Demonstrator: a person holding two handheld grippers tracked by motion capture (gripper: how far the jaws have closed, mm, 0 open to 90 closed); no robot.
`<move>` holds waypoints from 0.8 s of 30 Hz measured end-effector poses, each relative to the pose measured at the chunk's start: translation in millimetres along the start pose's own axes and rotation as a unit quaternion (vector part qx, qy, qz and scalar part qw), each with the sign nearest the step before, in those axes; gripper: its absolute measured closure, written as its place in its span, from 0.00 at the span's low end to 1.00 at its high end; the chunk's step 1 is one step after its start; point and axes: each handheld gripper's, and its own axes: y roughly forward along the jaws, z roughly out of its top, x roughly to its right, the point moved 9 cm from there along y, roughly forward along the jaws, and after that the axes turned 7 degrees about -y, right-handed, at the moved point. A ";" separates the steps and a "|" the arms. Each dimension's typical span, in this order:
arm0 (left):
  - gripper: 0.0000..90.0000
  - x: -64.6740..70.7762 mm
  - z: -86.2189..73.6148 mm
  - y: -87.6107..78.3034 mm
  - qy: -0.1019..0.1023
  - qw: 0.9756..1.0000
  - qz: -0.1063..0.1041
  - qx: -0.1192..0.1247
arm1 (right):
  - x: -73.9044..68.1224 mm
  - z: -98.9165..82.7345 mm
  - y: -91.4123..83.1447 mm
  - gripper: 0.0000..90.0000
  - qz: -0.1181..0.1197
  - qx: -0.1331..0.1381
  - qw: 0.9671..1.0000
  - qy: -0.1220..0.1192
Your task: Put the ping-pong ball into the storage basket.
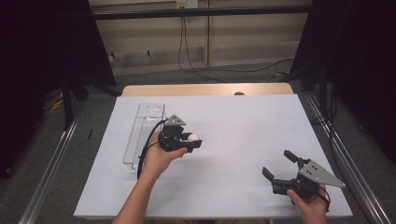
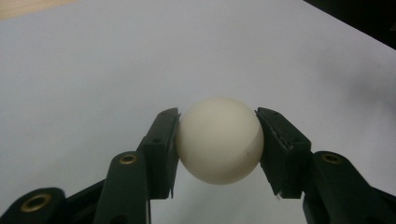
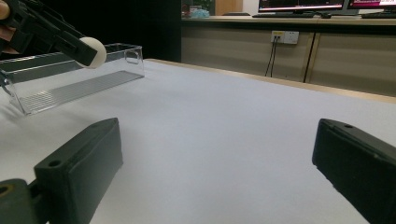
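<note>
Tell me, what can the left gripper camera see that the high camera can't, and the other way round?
The left gripper view shows how the left gripper pinches the white ball: one black jaw pressed on each side of it.

The high view shows the clear tray beside the left hand, and the right gripper wide open, holding nothing.

Both show the ball in the left gripper above the white table cover.

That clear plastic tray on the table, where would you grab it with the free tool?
Probably by a long side wall of the clear tray, from above, one jaw inside and one outside. It lies flat and open-topped on the table, so its thin upright walls give the open right tool an edge. The left tool holds the white ball.
</note>
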 end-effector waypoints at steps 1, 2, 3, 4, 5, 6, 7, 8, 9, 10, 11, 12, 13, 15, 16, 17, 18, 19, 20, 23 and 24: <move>0.57 -0.9 0.1 -0.7 -0.002 1.000 0.003 0.002 | -0.2 0.0 -0.1 0.02 0.001 0.000 1.000 0.000; 0.57 -1.4 -0.2 -1.7 -0.003 1.000 0.003 0.001 | -0.1 -0.1 -0.1 0.02 0.001 0.000 1.000 0.000; 0.57 -1.7 0.4 -2.0 -0.004 1.000 0.002 0.005 | 0.0 0.0 -0.1 0.01 0.001 0.000 1.000 0.000; 0.57 -2.7 0.5 -3.1 -0.005 1.000 0.004 0.006 | 0.4 0.1 -0.1 0.02 -0.001 0.001 1.000 0.000; 0.57 -3.3 0.2 -4.0 -0.005 1.000 0.005 0.005 | 0.4 0.1 -0.2 0.01 0.000 0.000 1.000 0.001; 0.57 -3.6 0.4 -4.6 -0.005 1.000 0.004 0.006 | 0.4 0.0 -0.2 0.01 0.000 0.000 1.000 0.000; 0.57 -4.7 -0.1 -5.6 -0.004 1.000 0.008 0.005 | 0.4 -0.2 0.0 0.02 -0.001 0.000 1.000 0.000; 0.57 -4.7 0.1 -6.1 -0.003 1.000 0.007 0.007 | 0.4 -0.3 0.0 0.02 0.000 -0.001 1.000 0.000; 0.57 -4.4 0.4 -6.5 -0.005 1.000 0.006 0.010 | 0.3 -0.2 0.0 0.02 -0.002 0.000 1.000 0.000; 0.57 -4.2 0.3 -6.7 -0.007 1.000 0.005 0.011 | 0.1 0.0 0.1 0.02 0.000 0.000 1.000 -0.001; 0.57 -4.7 -0.2 -7.2 -0.007 1.000 0.005 0.010 | -0.1 -0.1 0.0 0.02 0.001 0.000 1.000 -0.001; 0.57 -5.7 -0.6 -7.5 -0.008 1.000 0.006 0.011 | -0.2 -0.1 0.1 0.02 0.002 0.000 1.000 -0.001; 0.57 -6.1 -0.4 -7.0 -0.010 1.000 0.006 0.016 | 0.2 0.0 0.2 0.02 -0.001 0.000 1.000 0.000; 0.57 -8.2 -1.6 -8.7 -0.013 1.000 0.007 0.013 | 0.3 -0.1 0.2 0.02 -0.001 0.000 1.000 0.001; 0.57 -9.2 -2.0 -9.2 -0.013 1.000 0.009 0.012 | 0.4 0.0 0.2 0.02 -0.002 0.001 1.000 0.001; 0.57 -9.8 -2.1 -9.5 -0.012 1.000 0.010 0.012 | 0.6 0.1 0.3 0.01 -0.004 0.001 1.000 0.001; 0.57 -10.6 -2.5 -10.0 -0.009 1.000 0.012 0.011 | 0.4 -0.3 0.0 0.02 0.000 0.000 1.000 -0.001; 0.57 -10.6 -2.6 -10.4 -0.011 1.000 0.012 0.013 | 0.5 -0.2 0.2 0.01 -0.002 0.000 1.000 0.001; 0.57 -11.6 -2.7 -11.2 -0.009 1.000 0.016 0.012 | 0.5 -0.3 0.2 0.02 -0.001 0.000 1.000 -0.002; 0.57 -12.4 -2.6 -12.8 -0.012 1.000 0.017 0.015 | 0.2 -0.1 0.3 0.02 -0.002 0.000 1.000 0.001; 0.57 -13.0 -2.9 -13.6 -0.011 1.000 0.017 0.014 | 0.3 0.0 0.2 0.02 -0.002 0.000 1.000 0.000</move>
